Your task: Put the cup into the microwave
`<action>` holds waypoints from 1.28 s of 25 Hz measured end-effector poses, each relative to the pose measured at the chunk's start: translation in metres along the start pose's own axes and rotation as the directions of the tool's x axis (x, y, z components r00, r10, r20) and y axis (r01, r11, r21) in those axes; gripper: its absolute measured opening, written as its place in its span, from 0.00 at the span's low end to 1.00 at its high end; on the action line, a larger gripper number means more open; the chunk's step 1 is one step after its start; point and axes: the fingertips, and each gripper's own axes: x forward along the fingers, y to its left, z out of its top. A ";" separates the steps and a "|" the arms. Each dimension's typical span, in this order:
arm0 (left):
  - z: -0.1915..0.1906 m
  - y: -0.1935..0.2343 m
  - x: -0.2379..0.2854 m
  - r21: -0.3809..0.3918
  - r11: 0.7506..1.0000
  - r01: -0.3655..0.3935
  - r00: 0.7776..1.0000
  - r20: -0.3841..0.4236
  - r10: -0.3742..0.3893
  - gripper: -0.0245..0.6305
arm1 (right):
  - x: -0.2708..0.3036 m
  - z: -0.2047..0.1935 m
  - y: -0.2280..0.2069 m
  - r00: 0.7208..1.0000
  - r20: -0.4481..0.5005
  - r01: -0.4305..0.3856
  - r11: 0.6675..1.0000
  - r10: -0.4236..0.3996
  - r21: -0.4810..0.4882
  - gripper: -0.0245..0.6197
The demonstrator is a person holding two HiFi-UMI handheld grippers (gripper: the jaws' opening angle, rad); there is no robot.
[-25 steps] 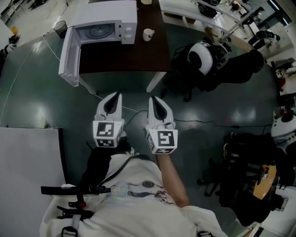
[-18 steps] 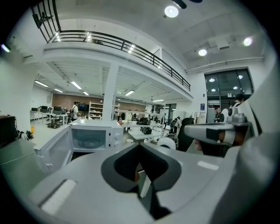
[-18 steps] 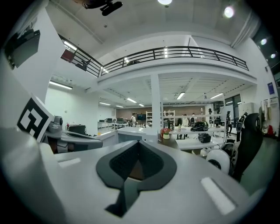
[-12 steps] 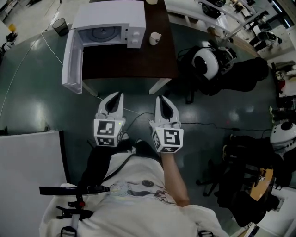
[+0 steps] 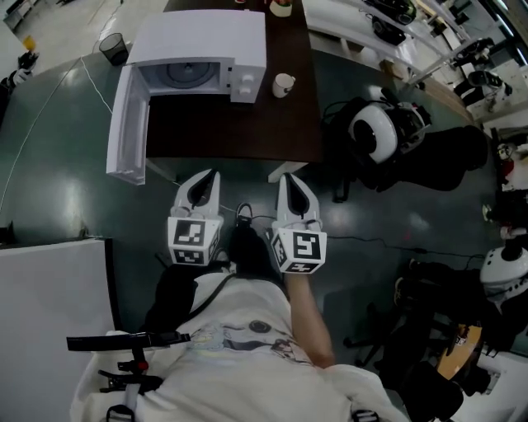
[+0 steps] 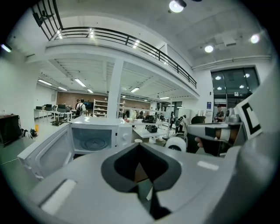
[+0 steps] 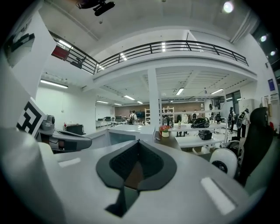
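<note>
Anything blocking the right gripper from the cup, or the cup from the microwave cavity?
Nothing visible. Only bare table lies between the right gripper and the cup. The microwave door hangs open; the cup stands just right of the microwave.

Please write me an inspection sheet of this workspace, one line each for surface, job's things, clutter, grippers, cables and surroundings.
Surface: dark table, mostly bare.
Job's things: white microwave at the table's left, door open; cup upright on the table to its right, apart from it.
Clutter: small pot at the table's far end.
Grippers: left gripper and right gripper shut, empty, over the floor before the table.
Cables: white cable on the floor at left; black cable at right.
Surroundings: dark floor, bin, black chair.
</note>
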 end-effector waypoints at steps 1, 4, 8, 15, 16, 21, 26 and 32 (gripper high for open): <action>0.003 0.003 0.008 -0.001 1.000 -0.006 1.000 0.000 0.006 0.04 | 0.010 0.001 -0.003 1.000 0.002 -0.012 1.000 0.012 0.001 0.04; 0.014 0.011 0.036 0.001 1.000 -0.023 1.000 0.005 0.023 0.04 | 0.040 0.012 -0.013 0.999 0.018 -0.042 0.999 0.042 0.003 0.04; 0.027 0.016 0.079 0.016 0.999 -0.040 0.999 0.009 0.040 0.04 | 0.079 0.020 -0.030 0.996 0.025 -0.082 0.997 0.081 0.014 0.04; 0.029 0.011 0.144 0.040 0.999 -0.030 0.999 -0.042 0.031 0.04 | 0.127 0.012 -0.064 0.992 -0.021 -0.124 0.991 0.125 0.050 0.04; 0.028 0.011 0.151 0.041 0.999 -0.030 0.998 -0.051 0.032 0.04 | 0.133 0.011 -0.069 0.991 -0.027 -0.129 0.990 0.130 0.056 0.04; 0.031 0.010 0.171 0.028 0.999 -0.028 0.996 -0.089 0.030 0.04 | 0.153 0.010 -0.081 0.985 -0.055 -0.157 0.984 0.162 0.089 0.04; 0.016 0.023 0.188 -0.016 0.999 -0.048 0.987 -0.153 0.045 0.04 | 0.174 -0.002 -0.083 0.980 -0.099 -0.163 0.981 0.174 0.107 0.04; -0.022 0.036 0.217 -0.049 0.998 -0.034 0.960 -0.280 0.019 0.04 | 0.204 -0.049 -0.093 0.963 -0.220 -0.131 0.984 0.155 0.121 0.04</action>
